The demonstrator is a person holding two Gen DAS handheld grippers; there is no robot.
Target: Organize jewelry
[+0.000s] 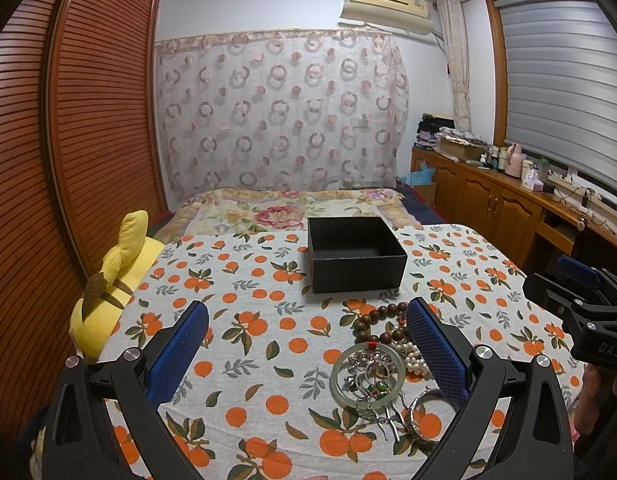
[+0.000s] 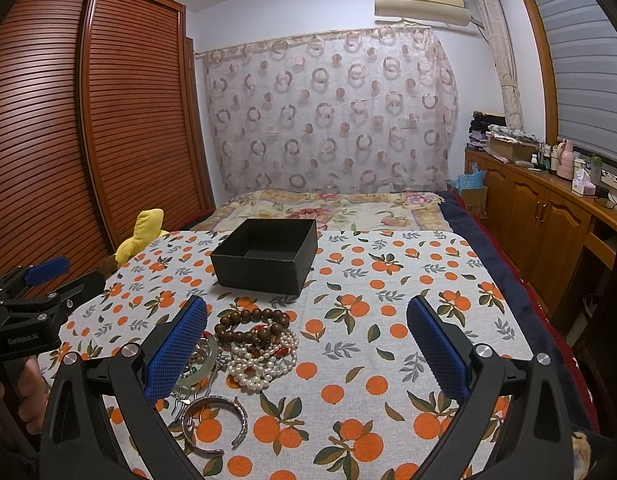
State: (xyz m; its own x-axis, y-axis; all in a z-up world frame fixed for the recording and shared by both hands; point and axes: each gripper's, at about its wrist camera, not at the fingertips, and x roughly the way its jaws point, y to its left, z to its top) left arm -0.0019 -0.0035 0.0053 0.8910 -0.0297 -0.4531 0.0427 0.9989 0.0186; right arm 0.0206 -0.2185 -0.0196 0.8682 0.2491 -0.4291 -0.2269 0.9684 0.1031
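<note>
Both grippers, left [image 1: 308, 336] and right [image 2: 308, 336], are hovering wide open, holding nothing. Jewelry pile [image 2: 244, 352] is lying untouched before empty black box [image 2: 268, 256]. Probably the first pick is pending: closing on one piece.

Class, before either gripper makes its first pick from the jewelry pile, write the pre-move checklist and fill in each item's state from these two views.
1. Open black cardboard box upright, nothing seen inside: ok.
2. Left gripper jaws open, holding nothing: ok.
3. Right gripper jaws open, holding nothing: ok.
4. Pieces separated for single picks: not ok. The brown wooden bead bracelet lies on the white pearl strand; small silver charms sit inside the pale green jade bangle.
5. Silver cuff bracelet lying apart at the pile's edge: ok.
6. Charms free of each other: cannot tell.
</note>
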